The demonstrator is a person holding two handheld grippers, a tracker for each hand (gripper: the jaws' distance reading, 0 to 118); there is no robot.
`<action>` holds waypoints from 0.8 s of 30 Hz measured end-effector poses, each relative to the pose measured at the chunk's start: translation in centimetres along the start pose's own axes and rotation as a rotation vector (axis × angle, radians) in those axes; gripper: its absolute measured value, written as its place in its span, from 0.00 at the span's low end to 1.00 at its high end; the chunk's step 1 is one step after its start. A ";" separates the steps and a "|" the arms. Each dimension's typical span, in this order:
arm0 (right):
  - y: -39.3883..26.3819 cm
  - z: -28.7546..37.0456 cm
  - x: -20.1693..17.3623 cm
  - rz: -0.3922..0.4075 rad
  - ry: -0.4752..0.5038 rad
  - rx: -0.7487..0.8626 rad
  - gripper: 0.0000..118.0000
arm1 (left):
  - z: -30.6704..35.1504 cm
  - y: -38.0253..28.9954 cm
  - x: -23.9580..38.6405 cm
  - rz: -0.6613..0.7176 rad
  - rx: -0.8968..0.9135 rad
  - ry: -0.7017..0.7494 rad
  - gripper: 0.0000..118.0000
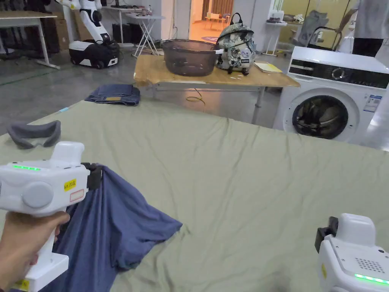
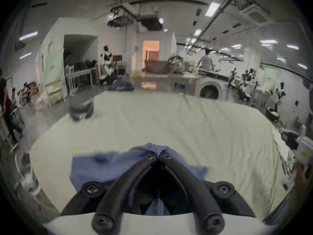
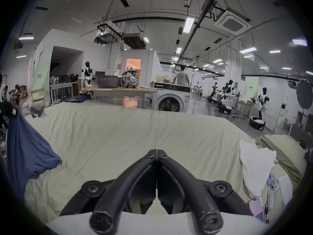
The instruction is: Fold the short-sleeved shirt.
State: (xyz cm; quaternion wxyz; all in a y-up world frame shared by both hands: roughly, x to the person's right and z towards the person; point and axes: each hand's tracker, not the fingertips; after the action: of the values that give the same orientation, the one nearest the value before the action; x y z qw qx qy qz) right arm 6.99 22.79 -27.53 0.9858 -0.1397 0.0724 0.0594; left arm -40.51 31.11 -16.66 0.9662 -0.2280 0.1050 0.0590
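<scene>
Blue shirt (image 1: 114, 224) hangs pinched in the left gripper (image 2: 157, 155), lifted off the green sheet (image 1: 247, 171) probably to shake it flat; right gripper (image 3: 157, 154) sits closed, empty, above that sheet.

Grey concrete floor (image 1: 57, 87), wooden table (image 1: 212, 76) beside a white washing machine (image 1: 334, 102), ceiling strip lights (image 3: 189, 25) glowing overhead.

Yellow sticker on the left claw (image 1: 95, 175), green banners, washing machine (image 1: 334, 102) label, all print too small to read

Left gripper (image 1: 95, 175) lifts blue shirt (image 1: 110, 224) above green sheet (image 1: 243, 182).
</scene>
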 end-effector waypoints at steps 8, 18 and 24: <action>0.7 1.1 2.8 -0.025 -0.043 0.032 0.00 | -1.4 7.1 8.4 -0.063 0.104 -0.182 0.00; 0.6 2.9 8.3 -0.067 -0.139 0.045 0.00 | -4.4 8.2 28.3 -0.184 0.065 -0.494 0.00; 0.1 4.2 11.3 -0.075 -0.197 0.040 0.00 | -6.7 3.4 37.0 -0.174 -0.045 -0.657 0.00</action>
State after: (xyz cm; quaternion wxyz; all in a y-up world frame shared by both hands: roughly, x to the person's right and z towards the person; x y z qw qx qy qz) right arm 18.61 25.15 -25.39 0.9922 -0.1163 -0.0291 0.0343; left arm -6.33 33.58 -32.44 0.9445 -0.2262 -0.2330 0.0487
